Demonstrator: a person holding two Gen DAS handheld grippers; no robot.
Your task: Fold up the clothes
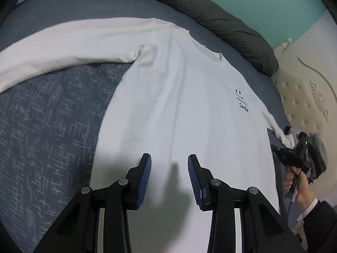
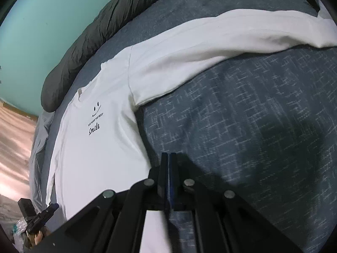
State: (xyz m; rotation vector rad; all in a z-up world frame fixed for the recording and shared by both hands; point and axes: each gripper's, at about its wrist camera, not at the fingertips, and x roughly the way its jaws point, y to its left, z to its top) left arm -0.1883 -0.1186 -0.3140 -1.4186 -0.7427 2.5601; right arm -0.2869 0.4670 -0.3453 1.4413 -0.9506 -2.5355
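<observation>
A white long-sleeved shirt lies flat, front up, on the blue-grey bedspread, with a small smile print on the chest. One sleeve stretches out to the left. My left gripper hovers open over the shirt's lower body, nothing between its blue pads. In the right wrist view the shirt fills the left and its other sleeve runs to the upper right. My right gripper is shut at the shirt's side edge; I cannot tell if it pinches cloth. A hand holds it at the bed's right edge.
A dark rolled duvet lies along the far side of the bed against a teal wall. A cream tufted headboard stands at the right. The bedspread spreads wide to the right of the shirt. Pale floor shows beyond the bed's left edge.
</observation>
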